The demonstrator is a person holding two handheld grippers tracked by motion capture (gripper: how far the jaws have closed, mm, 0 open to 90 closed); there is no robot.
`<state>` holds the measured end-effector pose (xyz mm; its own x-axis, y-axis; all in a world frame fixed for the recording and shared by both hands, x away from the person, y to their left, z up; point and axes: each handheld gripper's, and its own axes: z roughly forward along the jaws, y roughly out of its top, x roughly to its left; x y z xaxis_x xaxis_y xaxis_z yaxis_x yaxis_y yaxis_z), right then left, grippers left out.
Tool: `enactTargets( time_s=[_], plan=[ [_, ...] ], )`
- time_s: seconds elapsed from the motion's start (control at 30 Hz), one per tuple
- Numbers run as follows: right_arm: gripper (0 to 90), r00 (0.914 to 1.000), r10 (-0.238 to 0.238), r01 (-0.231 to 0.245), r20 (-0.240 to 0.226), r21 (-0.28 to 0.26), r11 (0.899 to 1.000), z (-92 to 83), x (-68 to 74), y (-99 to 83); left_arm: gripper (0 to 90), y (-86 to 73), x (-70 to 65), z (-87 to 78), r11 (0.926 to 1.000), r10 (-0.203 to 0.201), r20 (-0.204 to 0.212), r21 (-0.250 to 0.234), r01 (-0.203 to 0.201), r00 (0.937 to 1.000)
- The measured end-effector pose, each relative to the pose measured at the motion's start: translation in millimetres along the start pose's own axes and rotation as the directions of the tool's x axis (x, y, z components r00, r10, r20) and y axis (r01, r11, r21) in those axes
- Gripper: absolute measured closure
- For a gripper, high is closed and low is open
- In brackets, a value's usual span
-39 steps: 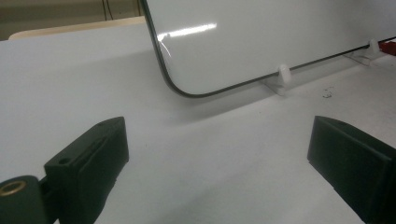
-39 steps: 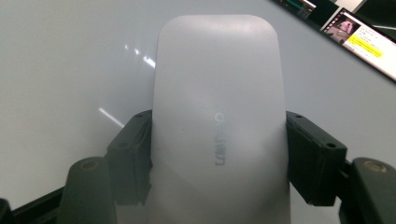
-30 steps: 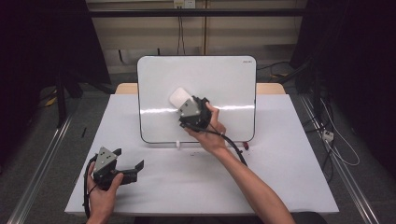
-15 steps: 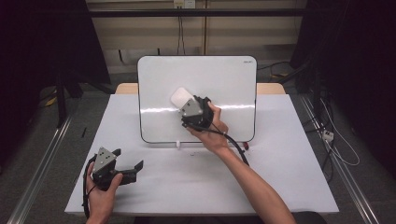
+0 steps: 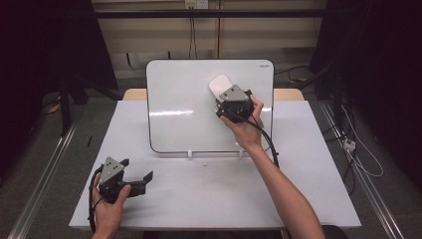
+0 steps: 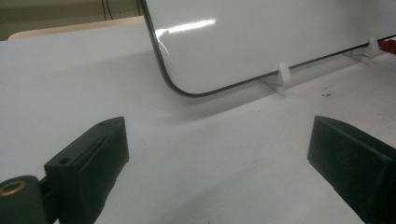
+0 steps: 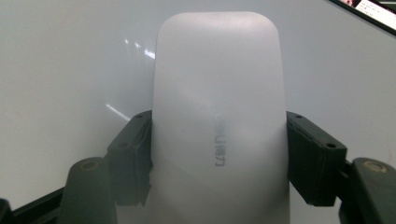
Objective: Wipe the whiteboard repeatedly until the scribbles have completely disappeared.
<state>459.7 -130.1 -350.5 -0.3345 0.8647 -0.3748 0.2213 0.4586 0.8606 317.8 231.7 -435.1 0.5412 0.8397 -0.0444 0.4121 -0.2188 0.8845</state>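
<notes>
— Gripping what, exactly, was the right gripper?

— A white, rounded rectangular plastic eraser, pinched at its two long sides between the black jaws. In the right gripper view the pads pressed against both edges, with faint grey lettering showing on the eraser's back.

— And where was that eraser?

— Held against the upper right part of the white, rounded-corner whiteboard, which stood tilted on small white clip feet at the far side of the white table. From the high view it sat just below the board's top edge, right of its middle.

— What about the other hand?

— The left gripper rested low at the near left corner of the table, well apart from the board. Its jaws stood spread wide, with nothing but bare tabletop between them; the left gripper view looked past them to the board's lower corner and one white foot.

— Any marks on the board?

— I couldn't make any out; just a streak of reflected light.
</notes>
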Motion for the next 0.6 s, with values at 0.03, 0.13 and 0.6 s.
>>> enactTargets(
  time_s=[0.03,0.13,0.6],
  plan=[
    [31.8,0.9997,0.019,-0.019,-0.014,0.004,1.000,-0.3,-1.6,0.2,5.2,-0.4,-0.1,-0.2,1.0000,-0.003,-0.001,-0.003,0.003,1.0000],
    [31.8,0.9979,0.052,-0.052,-0.039,0.011,0.999,-1.6,-4.9,0.2,5.2,-1.2,1.8,-2.3,1.0000,-0.008,-0.003,-0.006,0.008,1.0000],
    [31.8,0.9920,0.076,-0.080,-0.101,-0.033,0.996,-21.1,-8.4,3.6,5.2,-0.5,1.8,-3.7,1.0000,-0.005,-0.013,-0.006,0.004,0.9999]
  ],
)
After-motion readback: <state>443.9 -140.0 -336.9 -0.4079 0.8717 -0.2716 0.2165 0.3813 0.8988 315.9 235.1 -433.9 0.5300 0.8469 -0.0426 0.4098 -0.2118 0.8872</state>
